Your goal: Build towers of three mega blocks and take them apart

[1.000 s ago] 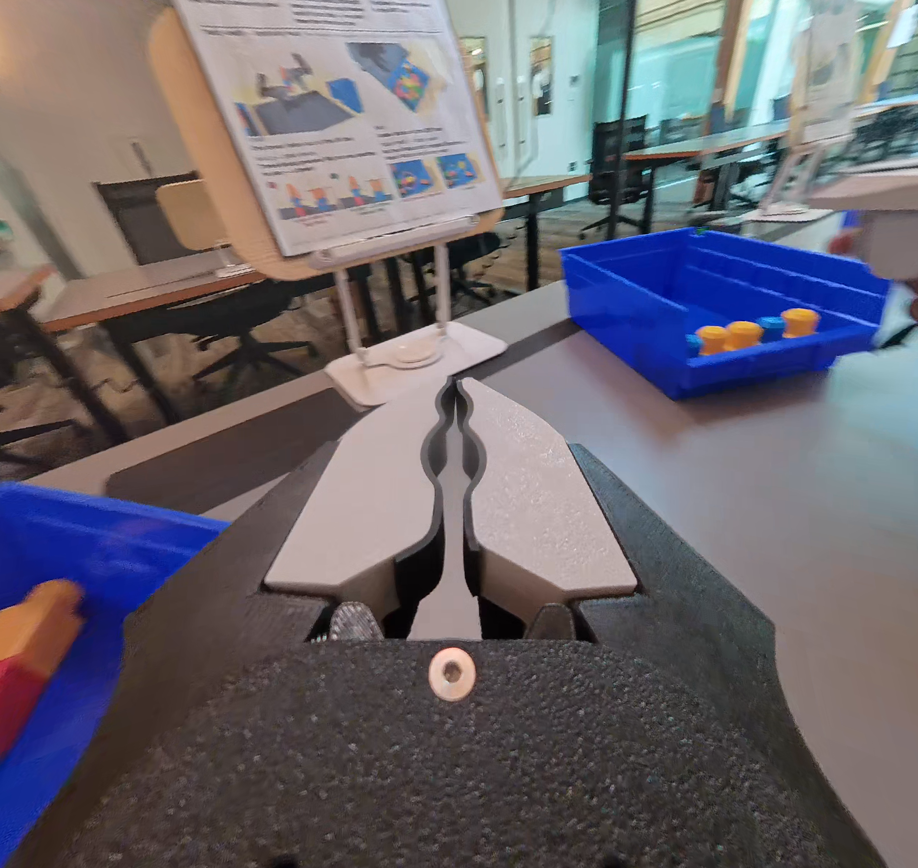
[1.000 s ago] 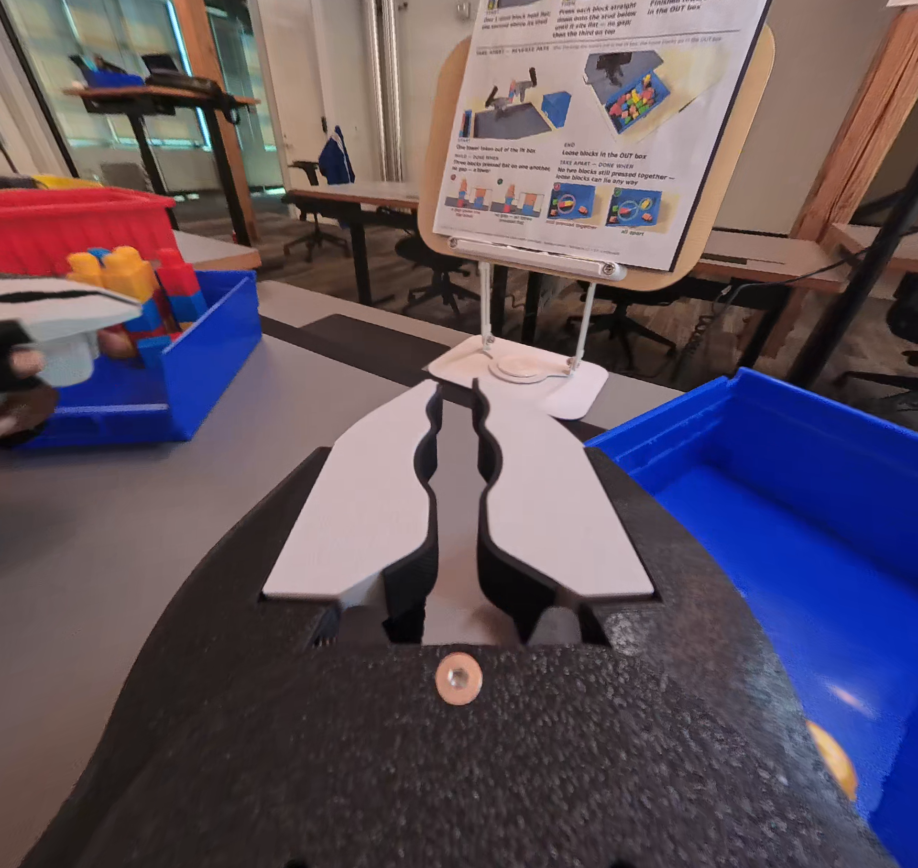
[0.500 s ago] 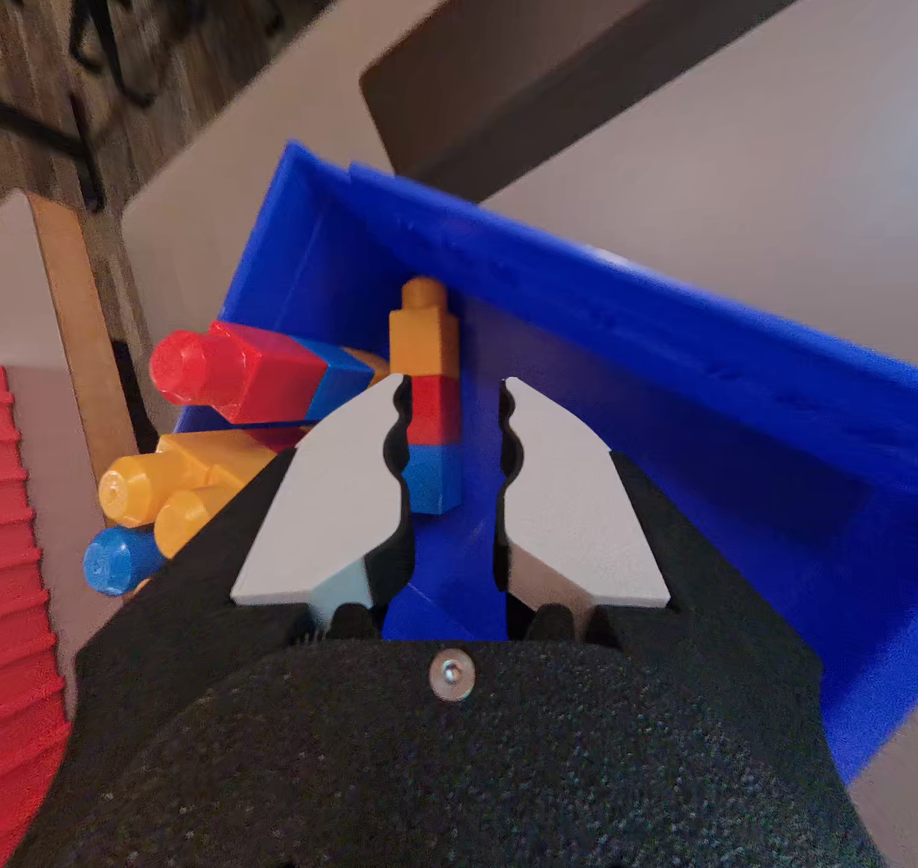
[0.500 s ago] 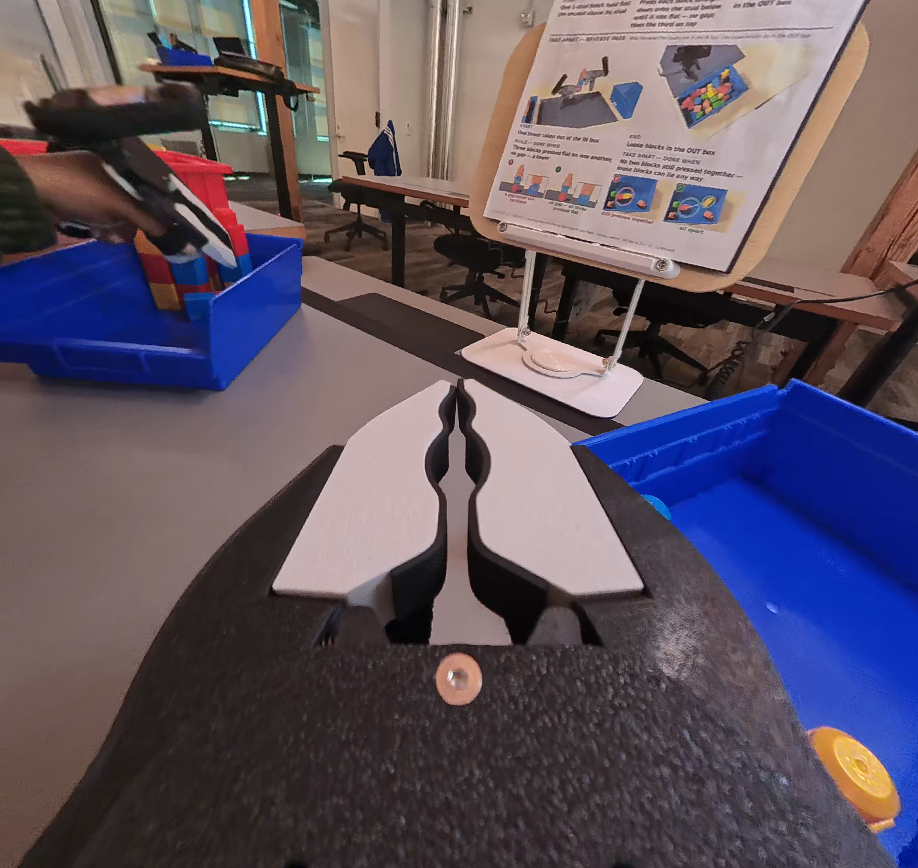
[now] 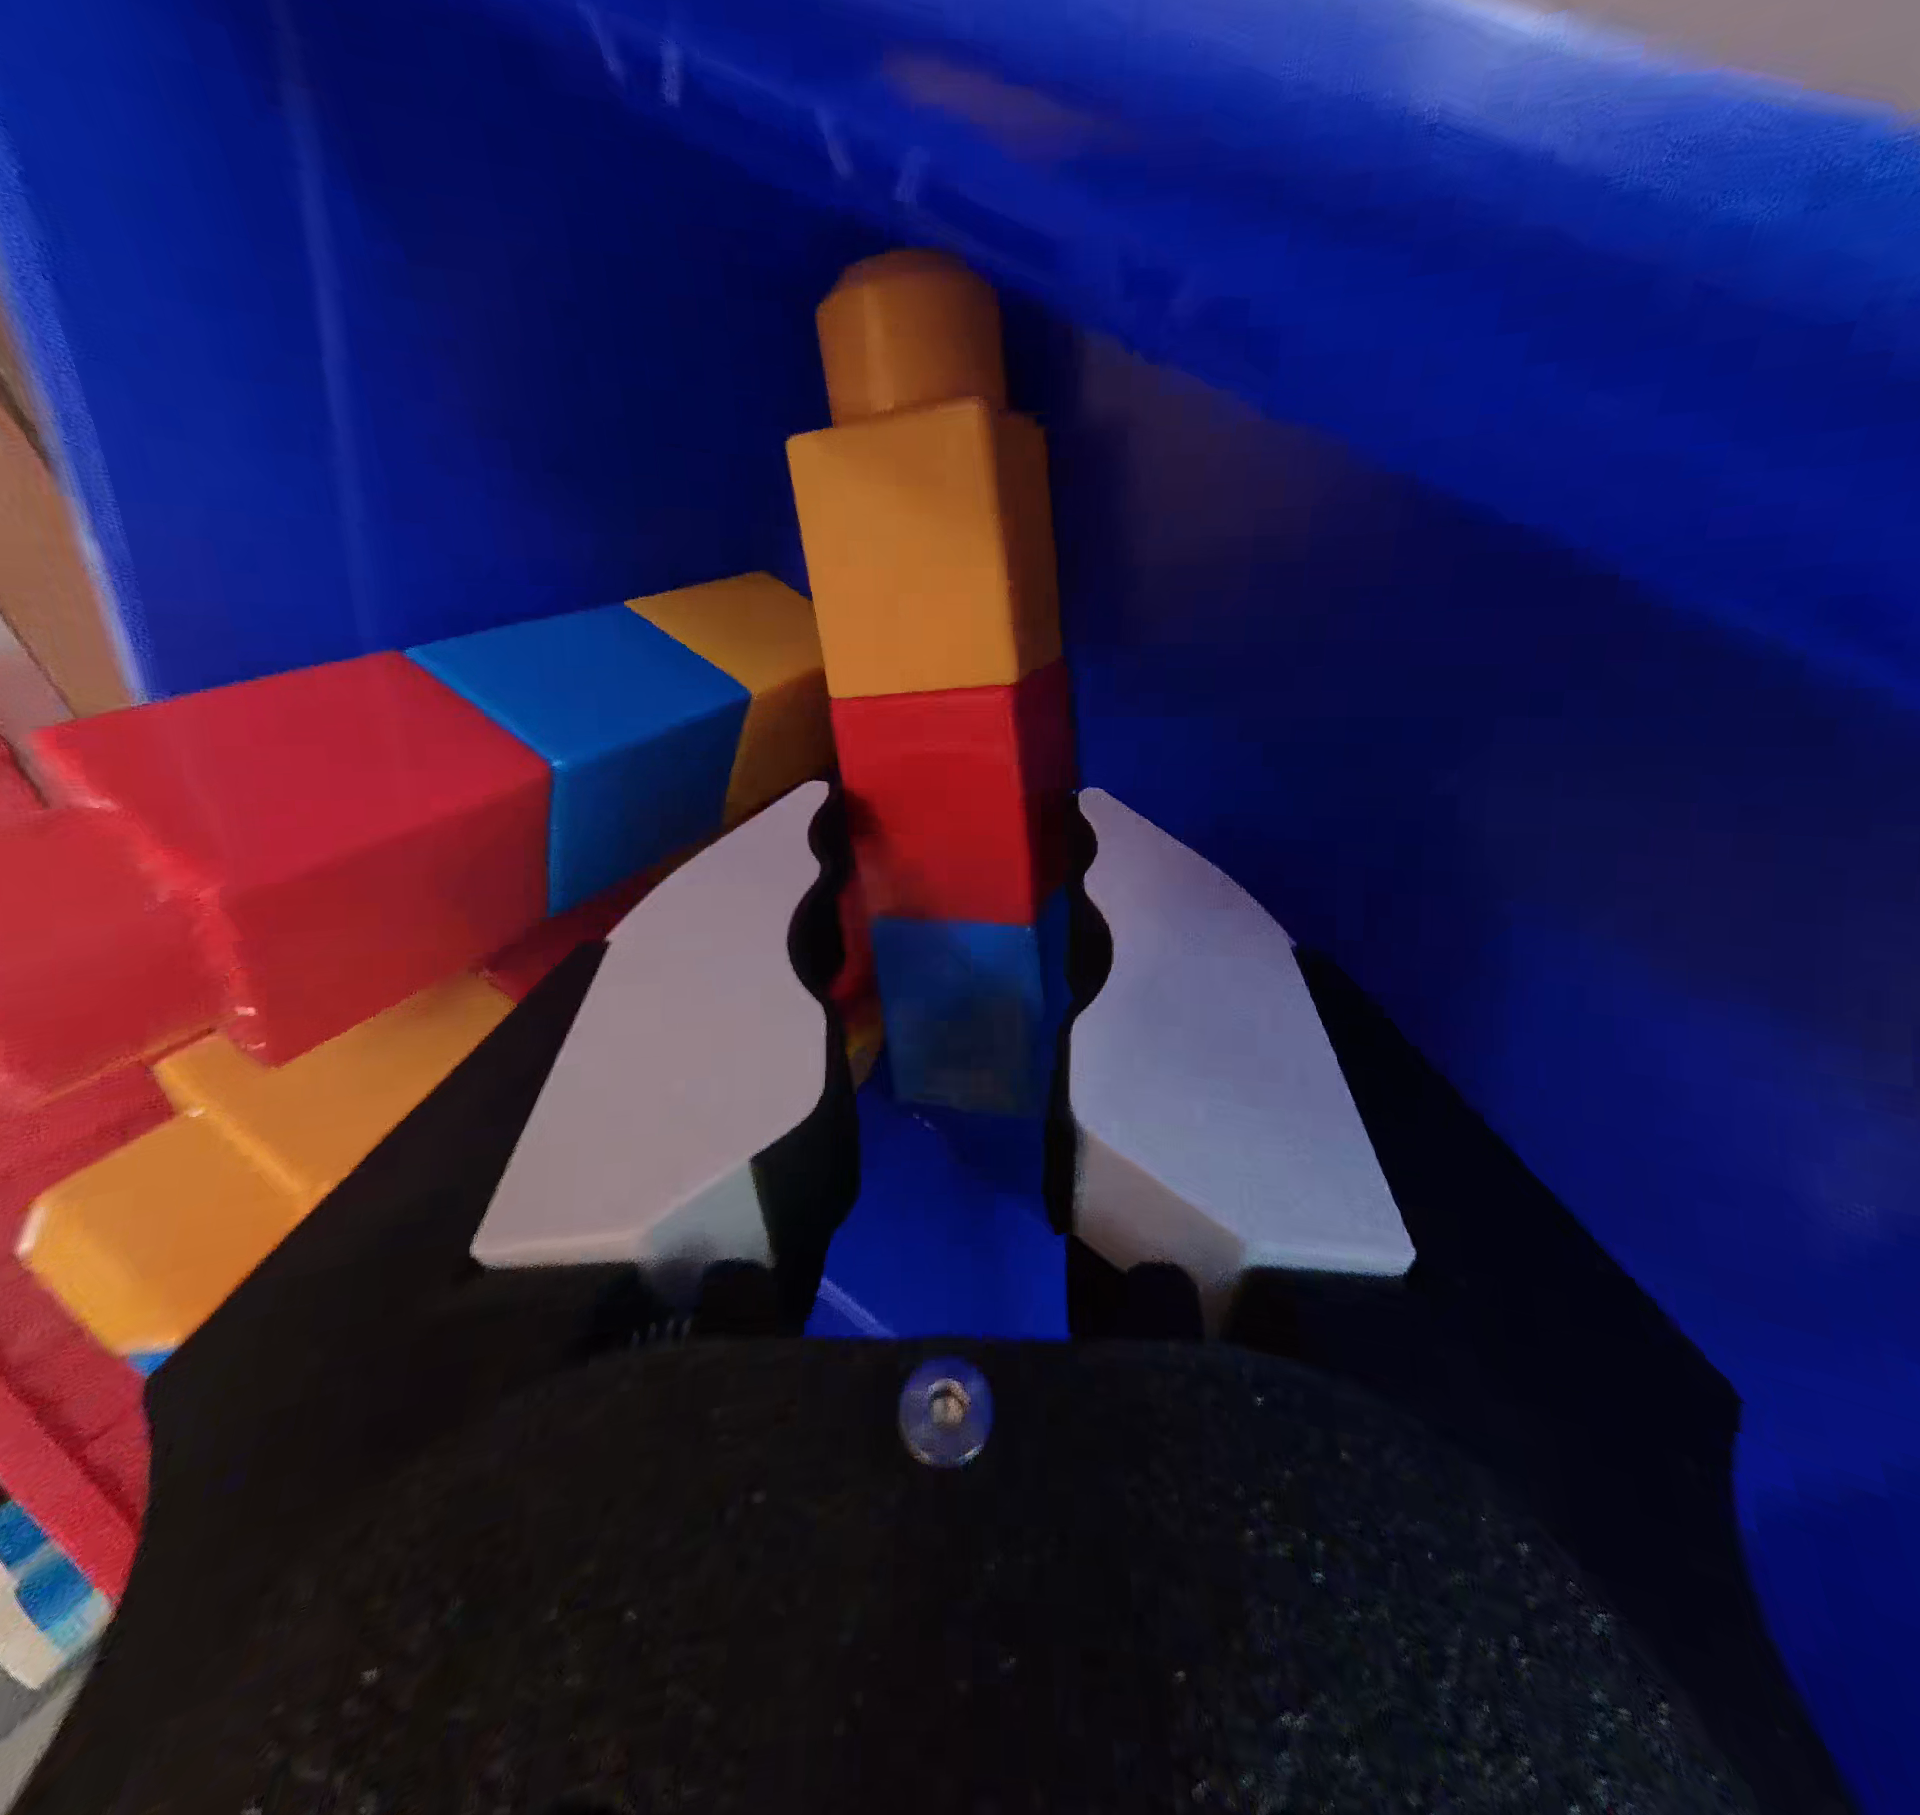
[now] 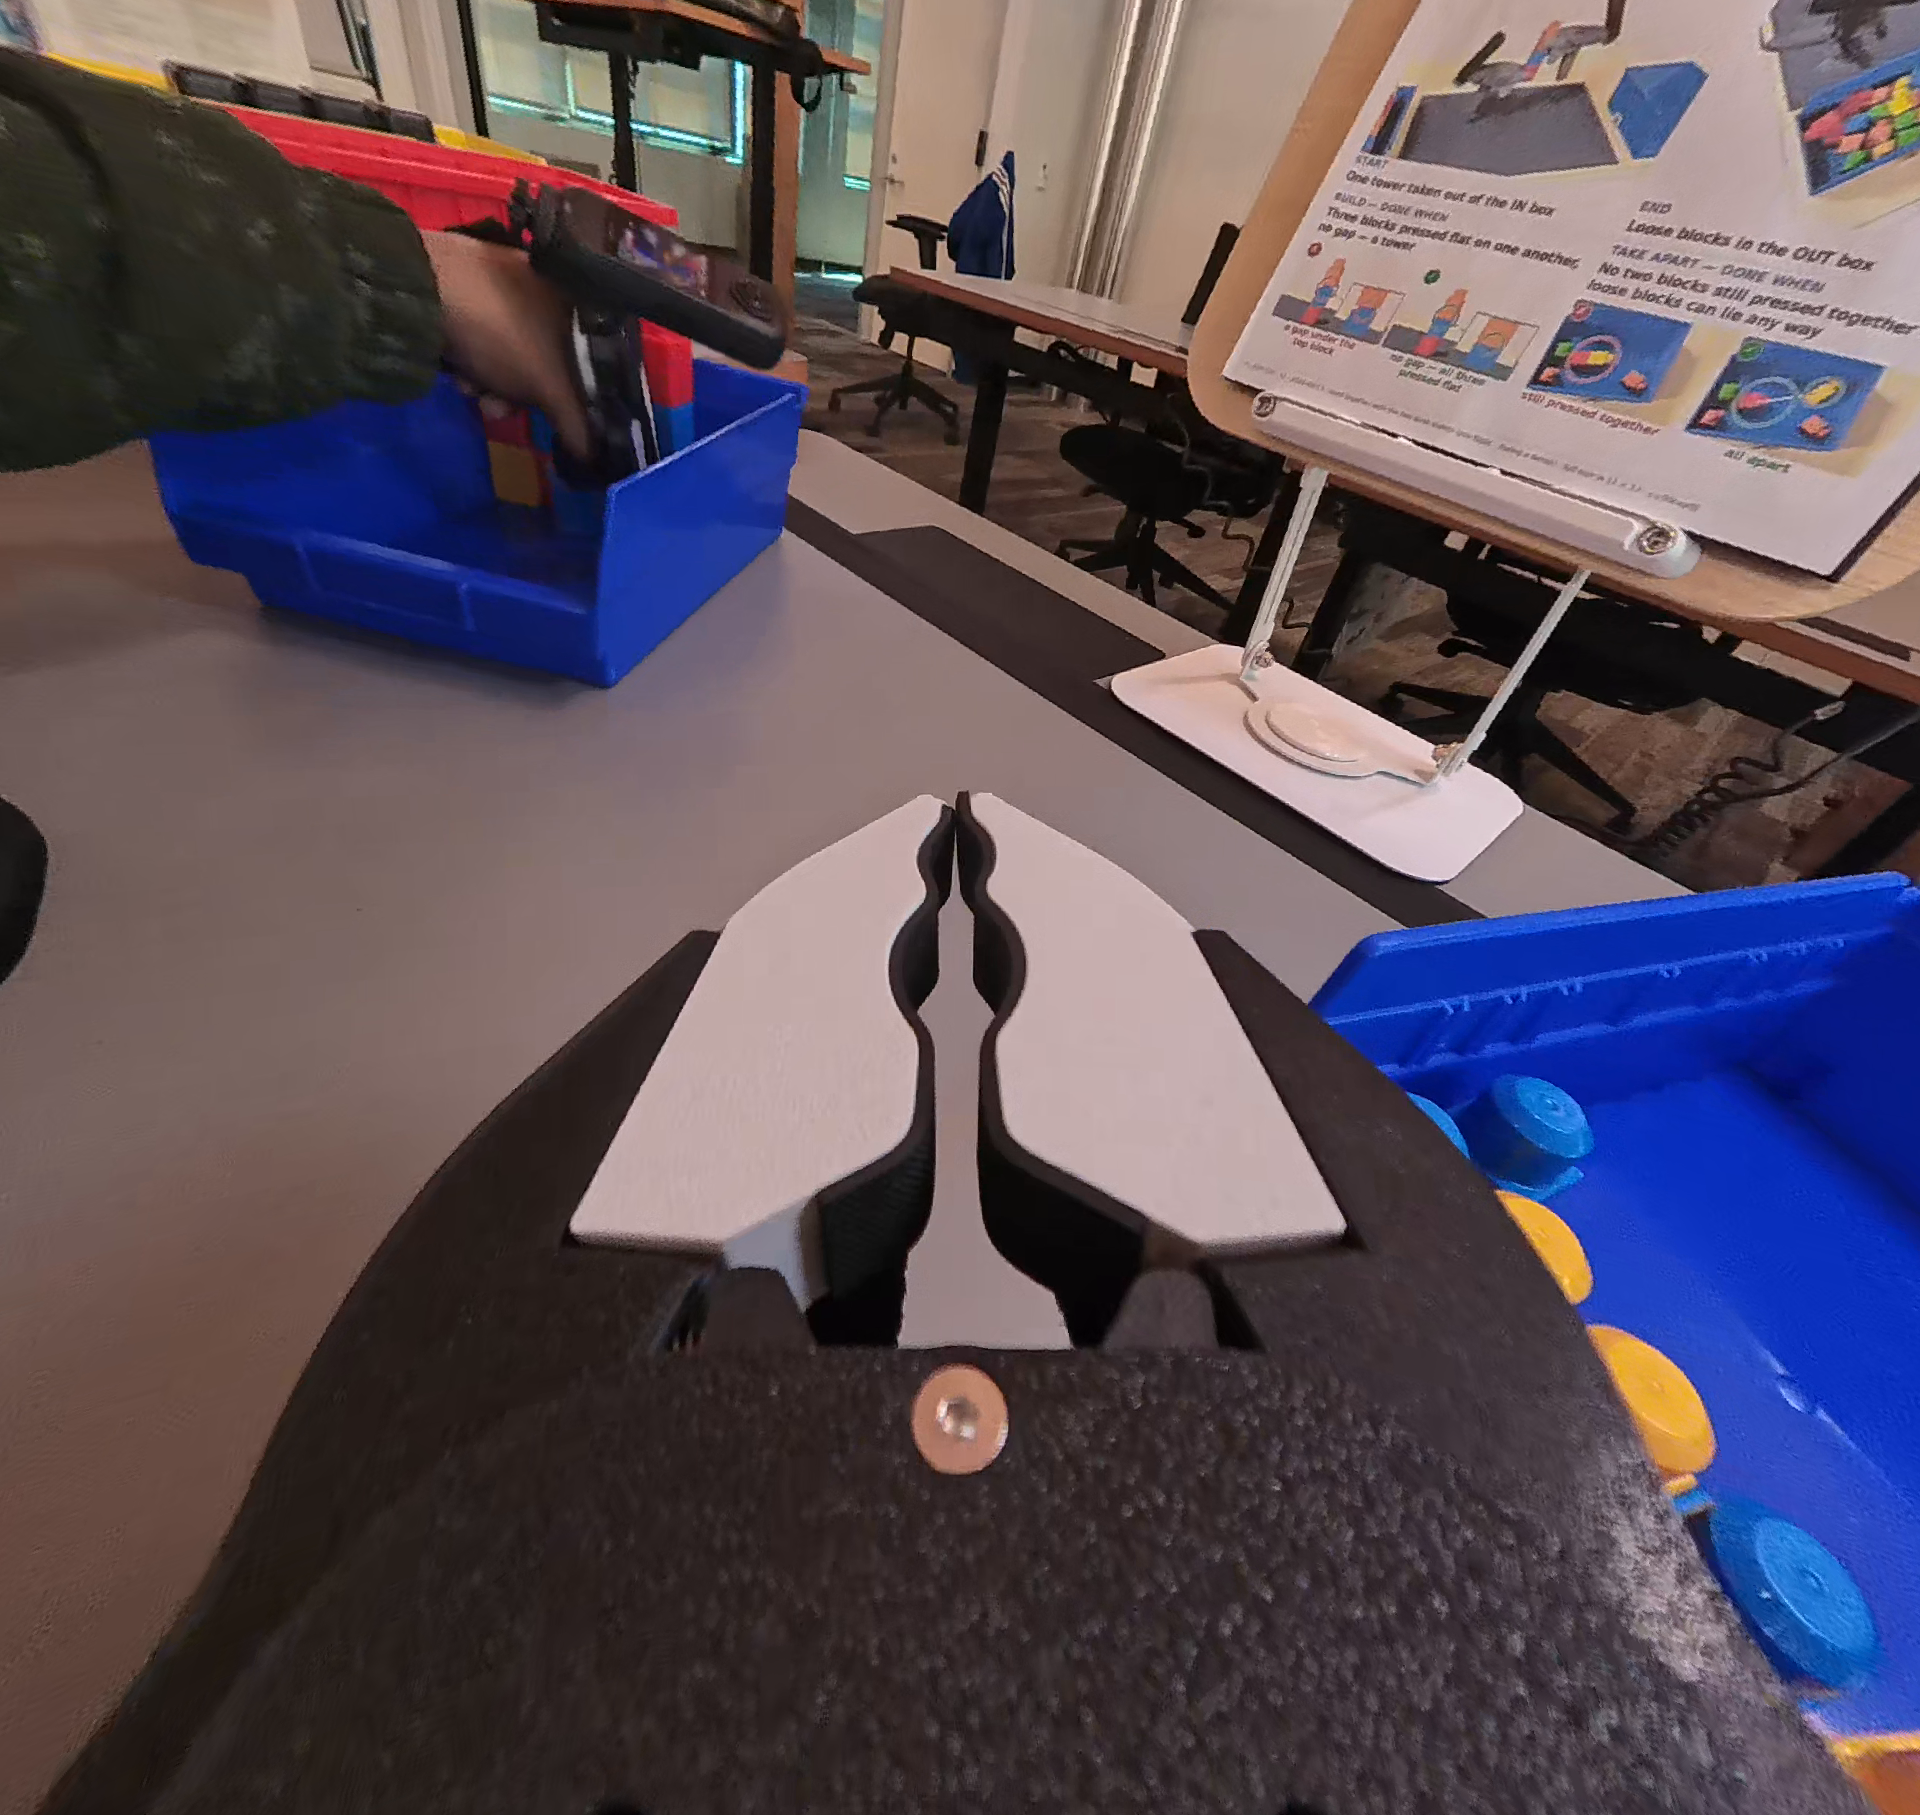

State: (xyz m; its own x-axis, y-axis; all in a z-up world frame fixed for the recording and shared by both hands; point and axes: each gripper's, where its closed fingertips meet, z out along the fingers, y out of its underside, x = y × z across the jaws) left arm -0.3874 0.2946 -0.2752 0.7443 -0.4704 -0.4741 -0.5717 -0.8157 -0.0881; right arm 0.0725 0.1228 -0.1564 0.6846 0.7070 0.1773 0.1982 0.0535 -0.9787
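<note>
- The left gripper (image 5: pixel 951 856) is parted around an orange-red-blue tower (image 5: pixel 940 726) inside the left blue bin (image 5: pixel 1455 415); contact cannot be told.
- The right gripper (image 6: pixel 956 815) is held closed and empty above the grey table (image 6: pixel 416 882).

red block (image 5: pixel 94 944) cut off left; blue bin (image 5: pixel 1455 311) rim blurred

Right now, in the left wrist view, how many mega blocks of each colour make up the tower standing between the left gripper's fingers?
Orange plastic mega block: 1
Red plastic mega block: 1
Blue plastic mega block: 1
Total: 3
</note>
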